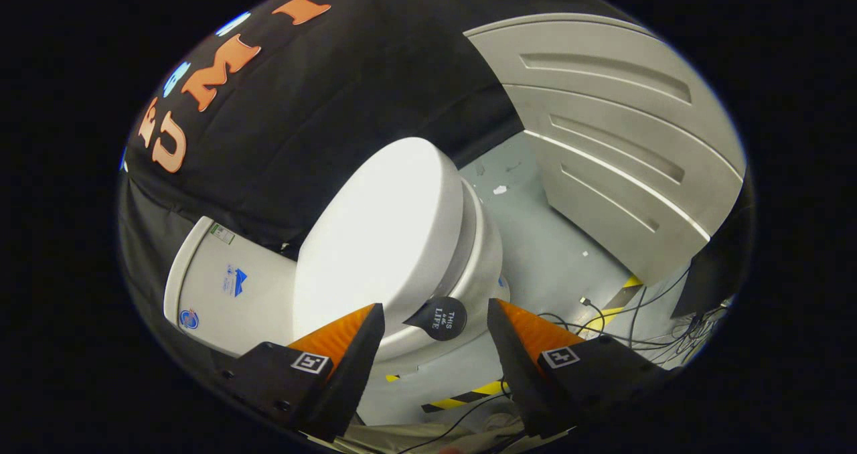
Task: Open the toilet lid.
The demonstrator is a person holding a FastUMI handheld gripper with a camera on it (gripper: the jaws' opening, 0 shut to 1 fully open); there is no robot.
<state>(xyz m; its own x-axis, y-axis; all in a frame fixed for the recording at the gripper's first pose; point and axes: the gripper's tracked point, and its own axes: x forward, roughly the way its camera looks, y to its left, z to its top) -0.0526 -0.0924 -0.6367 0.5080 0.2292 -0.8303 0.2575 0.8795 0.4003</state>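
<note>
white oval toilet lid (381,240): you're seeing glossy, smooth plastic
grey floor (549,253): you're looking at matt, scuffed paint
gripper (435,337): you're holding its fingers apart

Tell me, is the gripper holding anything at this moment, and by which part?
Nothing is held. The gripper is open, its fingers spread apart. The round black tab on the side of the closed toilet lid lies between them, touched by neither finger.

Gripper (435,323) fingers spread apart at lower centre, a round black tab (442,318) on the closed toilet lid (381,233) between them.
</note>
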